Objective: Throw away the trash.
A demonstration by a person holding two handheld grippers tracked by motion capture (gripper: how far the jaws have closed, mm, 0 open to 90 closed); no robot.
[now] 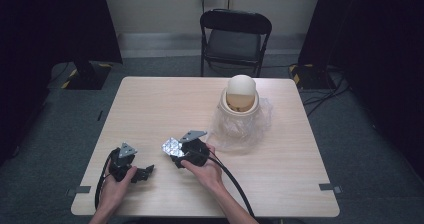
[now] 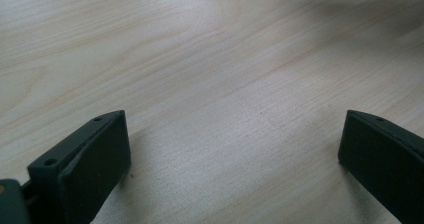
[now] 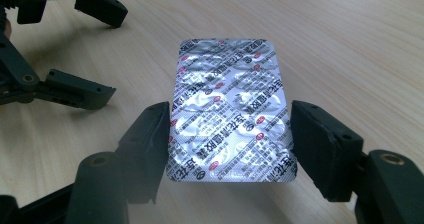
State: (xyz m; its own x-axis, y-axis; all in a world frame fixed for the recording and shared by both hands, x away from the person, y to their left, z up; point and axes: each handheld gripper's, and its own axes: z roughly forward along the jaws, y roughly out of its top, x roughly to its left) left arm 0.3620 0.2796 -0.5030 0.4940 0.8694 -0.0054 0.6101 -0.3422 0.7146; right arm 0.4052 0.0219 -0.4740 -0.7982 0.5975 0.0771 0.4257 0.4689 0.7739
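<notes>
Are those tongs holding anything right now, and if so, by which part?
The right tongs pinch a silver foil pill sheet by its two long edges, near one end. The left tongs are open and hold nothing.

Both forearms bare, no sleeves showing. The left gripper (image 1: 145, 173) is black, with a grey three-cornered plate and a looping black cable. The right gripper (image 3: 229, 134) matches: matte black blocky jaws, brass-ringed pivot holes.

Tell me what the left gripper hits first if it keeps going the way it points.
Likely the right gripper and its blister pack; the left gripper points toward them across bare table, though depth is unclear.
</notes>
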